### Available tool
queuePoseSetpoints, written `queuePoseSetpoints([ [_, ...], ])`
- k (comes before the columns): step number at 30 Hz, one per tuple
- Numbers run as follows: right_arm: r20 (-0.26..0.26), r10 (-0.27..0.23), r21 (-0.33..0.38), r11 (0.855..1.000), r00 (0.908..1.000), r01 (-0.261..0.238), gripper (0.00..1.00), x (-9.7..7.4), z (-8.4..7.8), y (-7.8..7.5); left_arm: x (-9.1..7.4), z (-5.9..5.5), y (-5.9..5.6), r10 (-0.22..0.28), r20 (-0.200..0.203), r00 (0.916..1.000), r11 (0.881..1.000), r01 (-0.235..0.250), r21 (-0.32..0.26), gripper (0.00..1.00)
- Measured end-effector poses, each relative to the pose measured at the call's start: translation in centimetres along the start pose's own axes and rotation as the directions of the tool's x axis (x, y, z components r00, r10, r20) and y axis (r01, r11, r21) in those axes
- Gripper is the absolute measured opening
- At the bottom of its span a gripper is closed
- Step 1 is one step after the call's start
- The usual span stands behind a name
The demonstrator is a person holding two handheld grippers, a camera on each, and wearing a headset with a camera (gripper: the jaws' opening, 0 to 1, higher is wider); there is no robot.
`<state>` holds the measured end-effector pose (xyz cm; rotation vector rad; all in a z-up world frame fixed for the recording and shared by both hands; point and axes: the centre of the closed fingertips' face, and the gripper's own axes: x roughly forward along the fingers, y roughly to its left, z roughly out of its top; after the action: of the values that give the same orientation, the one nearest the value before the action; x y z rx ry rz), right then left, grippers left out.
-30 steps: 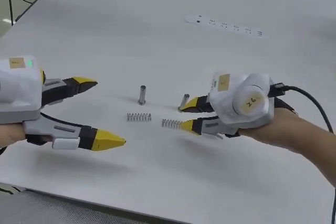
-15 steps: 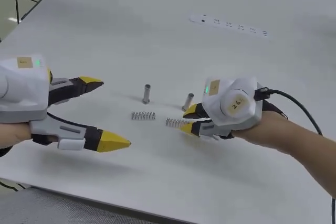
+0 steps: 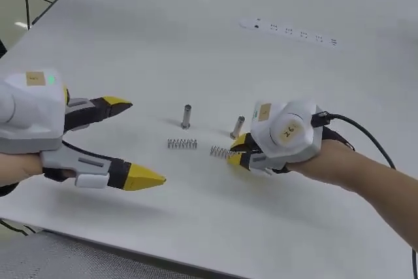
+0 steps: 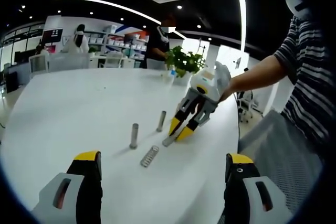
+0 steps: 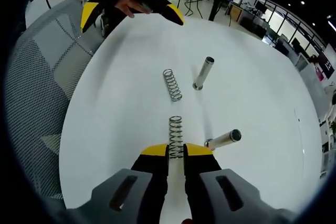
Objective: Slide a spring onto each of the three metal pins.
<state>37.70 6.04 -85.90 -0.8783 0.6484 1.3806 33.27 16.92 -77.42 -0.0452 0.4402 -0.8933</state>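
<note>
Two short metal pins stand upright on the white table [image 3: 196,44], one on the left [image 3: 187,116] and one on the right [image 3: 238,127]. A loose spring [image 3: 181,143] lies flat in front of the left pin. Another spring [image 3: 219,152] lies in front of the right pin, and my right gripper [image 3: 236,151] is shut on its near end. In the right gripper view the yellow tips [image 5: 176,150] pinch that spring [image 5: 175,129], with the pin [image 5: 223,139] just beside them. My left gripper [image 3: 138,140] hovers wide open at the left, holding nothing.
A white power strip [image 3: 294,32] lies at the far side of the table. The table's front edge runs close below both grippers. A mesh chair [image 5: 47,98] stands beside the table. People stand at a distance in the left gripper view.
My right gripper has narrowed from partly open to shut on the near spring's end. The left gripper stays open and in place. The head camera has shifted slightly.
</note>
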Motion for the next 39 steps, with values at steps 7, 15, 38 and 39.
queuePoseSetpoints([
  [7,0.008,-0.014,-0.018,1.000,0.9999,0.014,0.08,-1.3,0.1,-0.2,0.3,0.4,-0.2,-0.006,0.003,1.0000,1.000,0.006,0.002,0.95],
  [15,0.028,-0.024,-0.020,0.999,0.9993,0.024,0.08,-3.4,0.4,0.1,0.4,0.6,-0.5,-0.014,0.001,0.9999,1.000,0.014,0.006,0.91],
  [38,0.060,-0.042,-0.041,0.998,0.9973,0.044,0.08,-7.3,1.3,2.5,4.2,0.7,-4.7,-0.247,-0.063,0.9671,0.966,0.251,0.065,0.58],
  [39,0.064,-0.043,-0.038,0.998,0.9970,0.046,0.08,-7.4,1.4,2.6,4.5,0.8,-5.0,-0.259,-0.063,0.9638,0.963,0.263,0.062,0.54],
])
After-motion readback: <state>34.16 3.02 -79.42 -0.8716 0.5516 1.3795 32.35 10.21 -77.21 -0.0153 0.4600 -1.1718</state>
